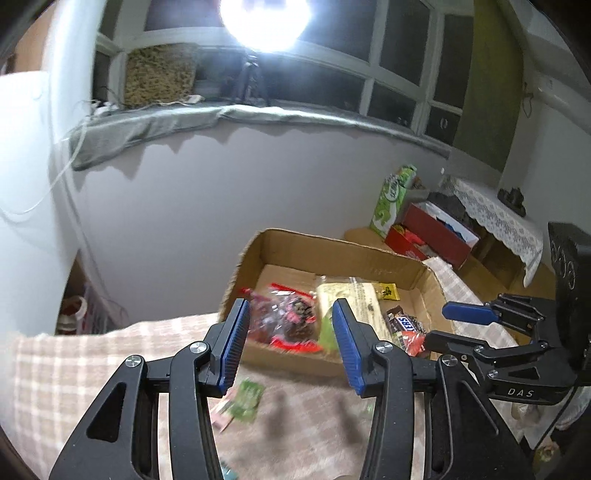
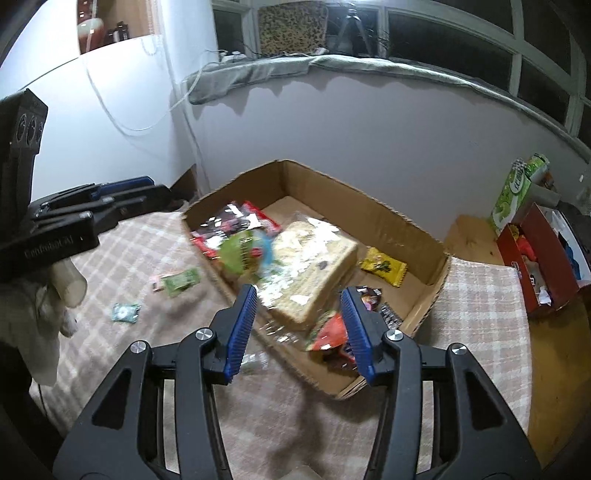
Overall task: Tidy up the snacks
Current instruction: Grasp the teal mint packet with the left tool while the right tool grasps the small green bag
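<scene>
L gripper (image 1: 291, 347): jaws spread, nothing between pads. R gripper (image 2: 299, 332): same, spread, empty. Both hover above the near edge of the cardboard box (image 2: 332, 184), pointing down into it. Box sits on a checked cloth (image 2: 480, 314) and holds a red/black snack bag (image 2: 236, 221), a big pale cracker pack (image 2: 314, 258) and a yellow sachet (image 2: 384, 267). Right-wrist view only: small teal candy (image 2: 125, 313) on cloth, left of box, beside a green packet (image 2: 181, 282). Left-wrist view only: bright lamp (image 1: 264, 18) at window.

Black hand-held gripper (image 1: 291, 350), blue pads (image 1: 232, 350)
</scene>
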The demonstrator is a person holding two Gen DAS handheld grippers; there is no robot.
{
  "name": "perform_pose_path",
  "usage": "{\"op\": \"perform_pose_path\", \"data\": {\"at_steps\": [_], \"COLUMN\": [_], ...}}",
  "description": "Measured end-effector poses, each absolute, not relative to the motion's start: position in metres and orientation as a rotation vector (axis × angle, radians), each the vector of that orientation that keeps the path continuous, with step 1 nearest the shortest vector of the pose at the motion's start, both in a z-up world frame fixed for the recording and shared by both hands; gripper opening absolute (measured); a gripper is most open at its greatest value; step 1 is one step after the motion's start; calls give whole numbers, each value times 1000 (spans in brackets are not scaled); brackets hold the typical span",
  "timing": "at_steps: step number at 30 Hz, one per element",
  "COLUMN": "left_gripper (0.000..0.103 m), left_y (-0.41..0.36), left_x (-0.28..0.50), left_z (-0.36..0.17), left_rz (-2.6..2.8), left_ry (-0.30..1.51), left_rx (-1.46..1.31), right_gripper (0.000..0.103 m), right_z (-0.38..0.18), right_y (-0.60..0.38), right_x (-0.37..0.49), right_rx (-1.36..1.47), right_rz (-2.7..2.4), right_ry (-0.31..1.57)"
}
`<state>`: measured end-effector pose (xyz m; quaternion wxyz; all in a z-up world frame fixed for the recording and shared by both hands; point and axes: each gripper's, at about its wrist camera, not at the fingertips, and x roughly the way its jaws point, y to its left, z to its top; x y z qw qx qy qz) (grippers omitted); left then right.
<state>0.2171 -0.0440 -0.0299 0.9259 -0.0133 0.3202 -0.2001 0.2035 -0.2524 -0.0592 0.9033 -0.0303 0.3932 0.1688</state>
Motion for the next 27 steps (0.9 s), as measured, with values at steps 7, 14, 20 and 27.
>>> {"op": "perform_pose_path", "data": {"at_steps": [7,14,20,27], "left_gripper": [45,45,45,45], "left_y": [-2,19,30,40], "left_x": [192,180,171,167], "left_z": [-49,-76,-103,-121], "left_rz": [-354,-317,-334,-351], "left_ry": [692,746,814,862], "left_rx": [-96,-85,-86,-103], "right_gripper": [50,50,50,50], "right_z": [-64,-87,-115,-137], "right_y": [-233,-223,-217,-211], "right_x": [175,160,158,176], "right_rx": [-102,-125,-147,-146], "right_rz": [418,457,468,451], "right_ry": [823,874,932,994]}}
